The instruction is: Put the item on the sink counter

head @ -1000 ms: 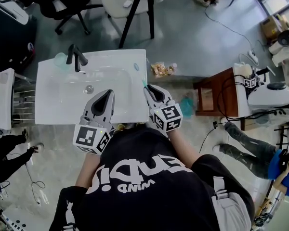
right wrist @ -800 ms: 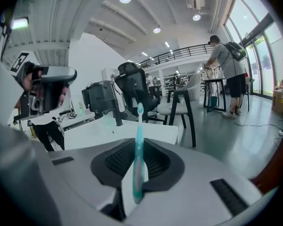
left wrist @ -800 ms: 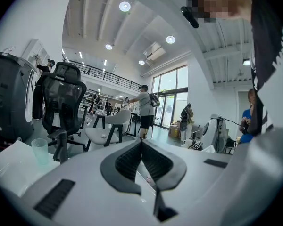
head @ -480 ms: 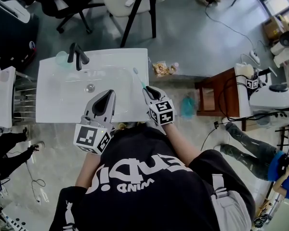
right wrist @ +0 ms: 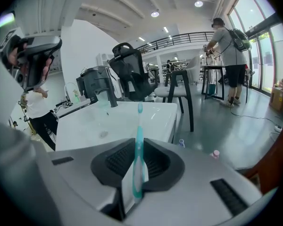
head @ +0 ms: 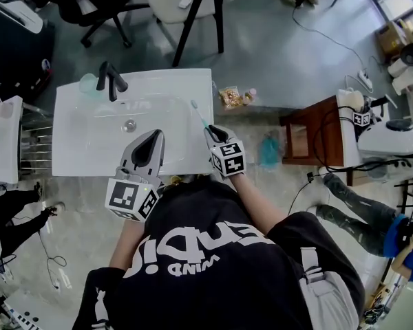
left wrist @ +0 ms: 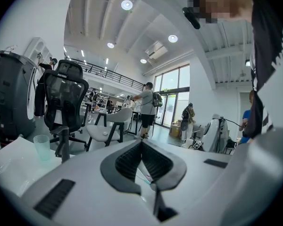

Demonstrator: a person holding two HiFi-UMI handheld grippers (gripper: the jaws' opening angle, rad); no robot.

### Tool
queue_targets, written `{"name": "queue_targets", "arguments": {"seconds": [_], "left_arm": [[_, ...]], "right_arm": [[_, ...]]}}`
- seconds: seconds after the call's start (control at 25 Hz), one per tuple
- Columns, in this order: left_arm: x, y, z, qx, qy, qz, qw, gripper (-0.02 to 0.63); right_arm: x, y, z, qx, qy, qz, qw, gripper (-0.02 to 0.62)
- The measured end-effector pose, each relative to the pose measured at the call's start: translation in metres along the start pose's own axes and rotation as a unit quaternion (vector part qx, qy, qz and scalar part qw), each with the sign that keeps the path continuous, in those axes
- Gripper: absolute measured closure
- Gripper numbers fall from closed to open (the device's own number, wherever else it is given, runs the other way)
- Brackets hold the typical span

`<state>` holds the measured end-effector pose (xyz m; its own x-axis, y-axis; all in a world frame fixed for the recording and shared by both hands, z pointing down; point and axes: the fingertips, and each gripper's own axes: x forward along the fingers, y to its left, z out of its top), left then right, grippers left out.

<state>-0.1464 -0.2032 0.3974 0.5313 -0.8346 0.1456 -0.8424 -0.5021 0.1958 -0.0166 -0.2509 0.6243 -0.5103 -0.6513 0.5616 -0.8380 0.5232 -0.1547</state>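
- Right gripper (head: 210,130) is clamped on the toothbrush (head: 199,113), with both pads pressing the teal handle from either side.
- The brush runs straight out ahead of the jaws, head farthest from the person.
- From the head view, that head sits over the right side of the white sink (head: 76,150), near the edge of the basin.
- I can't tell whether the brush touches the counter.
- In the right gripper view the handle stands on end between the dark ribbed pads, and its lower end dips into the gap behind them.
- Left gripper (head: 156,133) is closed with its tips meeting, and its own view shows nothing pinched between them.
- It hangs above the sink's front rim, just left of the right gripper, with a gap between the two.
- Both marker cubes sit close to the person's chest, at the near edge of the sink.
- Back left on the counter stands the black faucet (head: 110,80), upright.
- A pale green cup (head: 87,83) stands right beside the faucet, on its left.
- The drain (head: 129,124) shows in the middle of the basin.
- On the floor past the sink's right corner lies a snack bag (head: 228,98).
- Farther right stands a wooden table (head: 310,139), draped with cables.
- Beyond the sink, a pale chair (head: 186,5) on dark legs faces it.
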Motion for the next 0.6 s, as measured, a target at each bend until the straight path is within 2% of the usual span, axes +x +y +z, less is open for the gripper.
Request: {"name": "queue_targets", "arguments": {"seconds": [0.6], "left_arm": [[0.003,0.007,0.001,-0.003,0.002,0.003,1.0000,0.586]], "right_arm": [[0.012,-0.001,-0.010,0.006,0.024,-0.008,1.000,0.528]]}}
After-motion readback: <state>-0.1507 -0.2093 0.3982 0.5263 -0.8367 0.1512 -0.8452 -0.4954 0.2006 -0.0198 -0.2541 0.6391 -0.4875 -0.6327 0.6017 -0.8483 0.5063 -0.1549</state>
